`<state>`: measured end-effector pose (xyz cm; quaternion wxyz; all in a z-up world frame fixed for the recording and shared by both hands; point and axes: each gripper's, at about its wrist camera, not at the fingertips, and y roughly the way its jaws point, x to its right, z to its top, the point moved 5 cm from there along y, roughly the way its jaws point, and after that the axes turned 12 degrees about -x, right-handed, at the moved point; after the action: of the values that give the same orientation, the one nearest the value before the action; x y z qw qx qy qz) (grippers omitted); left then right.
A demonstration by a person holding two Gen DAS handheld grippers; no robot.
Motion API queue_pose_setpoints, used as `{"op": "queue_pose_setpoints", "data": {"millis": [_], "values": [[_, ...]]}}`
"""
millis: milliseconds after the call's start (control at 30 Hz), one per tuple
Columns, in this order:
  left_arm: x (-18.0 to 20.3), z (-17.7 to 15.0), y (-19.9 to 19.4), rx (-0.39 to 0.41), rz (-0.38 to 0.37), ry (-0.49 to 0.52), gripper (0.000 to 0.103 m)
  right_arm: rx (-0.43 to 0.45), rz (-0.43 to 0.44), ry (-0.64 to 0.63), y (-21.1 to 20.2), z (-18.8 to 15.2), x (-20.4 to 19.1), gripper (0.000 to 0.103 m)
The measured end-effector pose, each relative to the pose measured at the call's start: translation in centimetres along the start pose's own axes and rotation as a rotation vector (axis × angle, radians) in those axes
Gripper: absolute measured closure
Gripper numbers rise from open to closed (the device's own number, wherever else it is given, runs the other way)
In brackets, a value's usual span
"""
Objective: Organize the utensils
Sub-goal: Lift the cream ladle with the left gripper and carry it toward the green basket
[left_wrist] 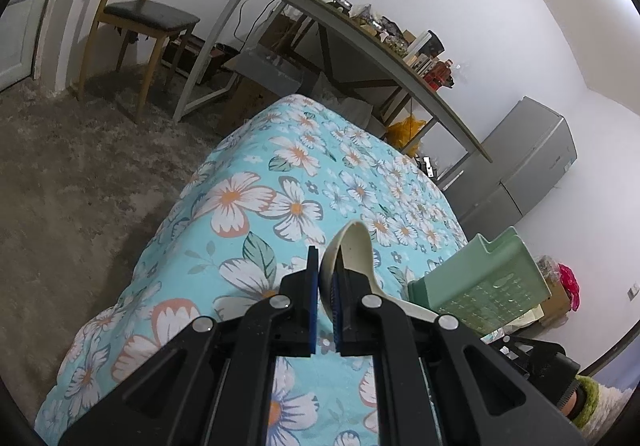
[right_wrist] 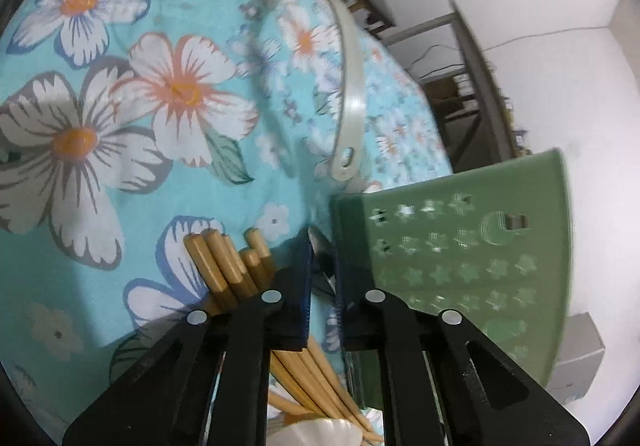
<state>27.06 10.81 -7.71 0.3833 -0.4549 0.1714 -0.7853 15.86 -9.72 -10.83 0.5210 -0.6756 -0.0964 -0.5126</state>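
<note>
**Cream ladle held up beside the green holder**

Cream plastic, the ladle [left_wrist: 349, 246] sits in the left gripper [left_wrist: 326, 310], whose blue-padded jaws are nearly closed on the wall of its bowl, one pad inside and one outside. The right wrist view shows the same ladle [right_wrist: 352, 86] from the far side: bowl at the top edge, pinched by a dark finger, and the long handle running down over the cloth to a slotted end just above the green utensil holder [right_wrist: 472, 246]. The ladle is off the cloth, carried in the air.

The right gripper [right_wrist: 323, 278] has its jaws drawn close together with a narrow gap between them. A dark, shiny object shows in that gap, but I cannot tell what it is or whether the pads grip it. The green holder, with star-shaped cut-outs in its wall, stands just beside the gripper's right finger; in the left wrist view it appears as a green utensil holder [left_wrist: 480, 286] at the cloth's right edge.

A bundle of wooden chopsticks [right_wrist: 228, 266] lies on the floral tablecloth [right_wrist: 120, 126] under and beside the right gripper's left finger. A wooden chair [left_wrist: 136, 18] and a cluttered grey desk [left_wrist: 360, 42] stand behind.
</note>
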Motion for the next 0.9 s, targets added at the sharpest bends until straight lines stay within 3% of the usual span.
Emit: {"op": "queue_pose_setpoints", "data": {"millis": [333,633,800,900], "values": [[4.0,0.8,-4.0,0.088,-0.034,0.052,0.098,0.112,-0.109,0.230,-6.0,-1.9,5.6,0.102],[10.6,4.0,-7.6,0.224,-0.067,0.159,0.098,0.146,-0.106,0.511,-8.4,-5.8,11.2,0.103],[14.4,5.2,-7.3,0.274,0.026,0.269,0.098,0.166,-0.094,0.626,-8.6,-7.7,13.3,0.103],[16.5,5.5,-6.2,0.289,0.126,0.362,0.098,0.185,-0.085,0.685,-8.9,-8.9,14.5,0.103]]}}
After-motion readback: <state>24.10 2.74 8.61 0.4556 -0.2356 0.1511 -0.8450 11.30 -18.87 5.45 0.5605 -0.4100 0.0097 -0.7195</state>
